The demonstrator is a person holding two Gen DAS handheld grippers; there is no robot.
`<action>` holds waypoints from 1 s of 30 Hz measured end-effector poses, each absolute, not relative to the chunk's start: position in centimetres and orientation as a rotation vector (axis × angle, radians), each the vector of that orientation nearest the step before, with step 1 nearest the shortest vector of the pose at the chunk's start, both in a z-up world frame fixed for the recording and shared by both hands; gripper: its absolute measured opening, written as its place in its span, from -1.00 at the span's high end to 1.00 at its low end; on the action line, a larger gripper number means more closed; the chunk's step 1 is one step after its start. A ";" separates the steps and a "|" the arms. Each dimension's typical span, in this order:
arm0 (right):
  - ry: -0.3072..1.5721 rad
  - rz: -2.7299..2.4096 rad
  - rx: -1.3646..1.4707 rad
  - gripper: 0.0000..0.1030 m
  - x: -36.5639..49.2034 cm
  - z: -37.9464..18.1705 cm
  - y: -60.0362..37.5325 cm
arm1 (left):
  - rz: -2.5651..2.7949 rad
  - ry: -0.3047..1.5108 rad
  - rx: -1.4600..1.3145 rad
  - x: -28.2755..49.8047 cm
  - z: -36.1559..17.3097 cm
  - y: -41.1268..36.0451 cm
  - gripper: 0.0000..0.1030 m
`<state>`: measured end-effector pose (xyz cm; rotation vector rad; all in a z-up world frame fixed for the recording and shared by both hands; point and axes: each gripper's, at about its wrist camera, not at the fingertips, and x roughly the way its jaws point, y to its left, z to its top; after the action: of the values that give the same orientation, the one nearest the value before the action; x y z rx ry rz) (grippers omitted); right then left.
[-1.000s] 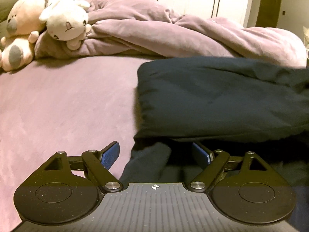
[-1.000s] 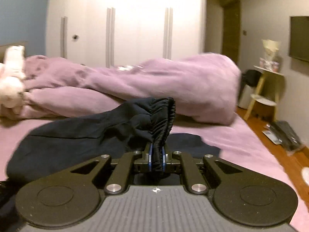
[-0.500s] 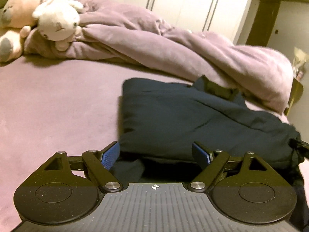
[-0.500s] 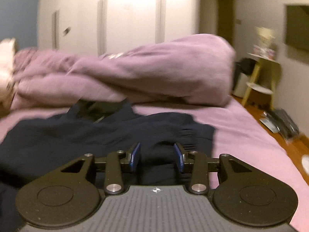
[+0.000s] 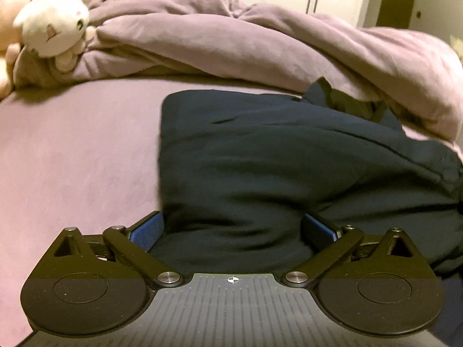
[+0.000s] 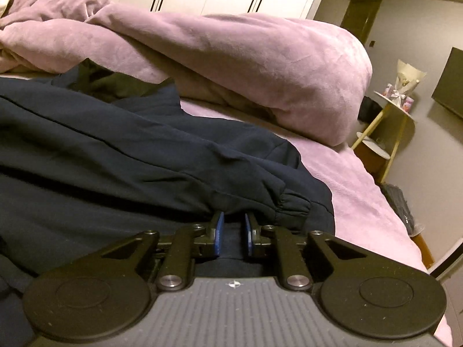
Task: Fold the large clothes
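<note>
A dark navy garment (image 5: 275,156) lies folded on the pink bed sheet (image 5: 72,156), its left edge straight. My left gripper (image 5: 234,228) is open wide, its blue pads on either side of the garment's near edge. In the right wrist view the same garment (image 6: 130,150) shows an elastic cuff (image 6: 292,202) at its right end. My right gripper (image 6: 233,234) is partly open, low at the garment's near edge just left of the cuff; dark cloth lies between the pads but is not pinched.
A rumpled pink duvet (image 5: 260,37) lies across the far side of the bed, touching the garment's far corner. Plush toys (image 5: 55,26) sit at the far left. A side table (image 6: 390,121) and the bed's right edge (image 6: 405,231) are at the right.
My right gripper let go of the elastic cuff it held raised, and the cloth now lies flat. Both grippers have come down to the garment's near edge. The left stayed open.
</note>
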<state>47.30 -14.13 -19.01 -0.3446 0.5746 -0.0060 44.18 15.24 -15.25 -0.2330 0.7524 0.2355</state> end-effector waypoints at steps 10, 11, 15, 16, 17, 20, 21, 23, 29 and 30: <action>0.564 0.108 -0.256 0.61 39.4 -17.7 -16.0 | 0.242 0.802 -0.276 41.7 -15.5 15.9 -1.00; 0.565 0.115 -0.264 0.61 39.5 -18.2 -16.1 | 0.247 0.800 -0.262 41.9 -15.6 15.7 -1.00; 0.571 0.114 -0.262 0.62 40.7 -18.9 -16.2 | 0.250 0.800 -0.235 41.7 -16.0 15.4 -1.00; 0.581 0.110 -0.271 0.62 40.9 -19.0 -16.0 | 0.247 0.812 -0.237 41.7 -15.9 15.5 -1.00; 0.589 0.106 -0.288 0.62 41.2 -18.8 -15.8 | 0.242 0.829 -0.241 41.7 -15.8 15.6 -1.00; 0.614 0.084 -0.331 0.62 40.4 -17.5 -14.8 | 0.269 0.855 -0.285 40.9 -14.2 16.0 -1.00; 0.609 0.084 -0.313 0.61 39.8 -16.8 -14.9 | 0.268 0.851 -0.276 40.5 -13.8 16.0 -0.99; 0.587 0.076 -0.253 0.60 38.7 -15.9 -15.8 | 0.271 0.852 -0.237 39.4 -13.5 15.7 -0.99; 0.663 0.025 -0.164 0.54 37.6 -16.5 -18.6 | 0.298 0.985 -0.167 36.5 -14.1 15.7 -0.75; 0.667 0.033 -0.115 0.54 36.8 -15.6 -19.2 | 0.274 0.971 -0.182 35.0 -13.5 16.1 -0.75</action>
<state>36.81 -19.22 -15.64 -0.1155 0.6674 0.0325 35.02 16.13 -13.55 -0.1823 0.9715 0.2743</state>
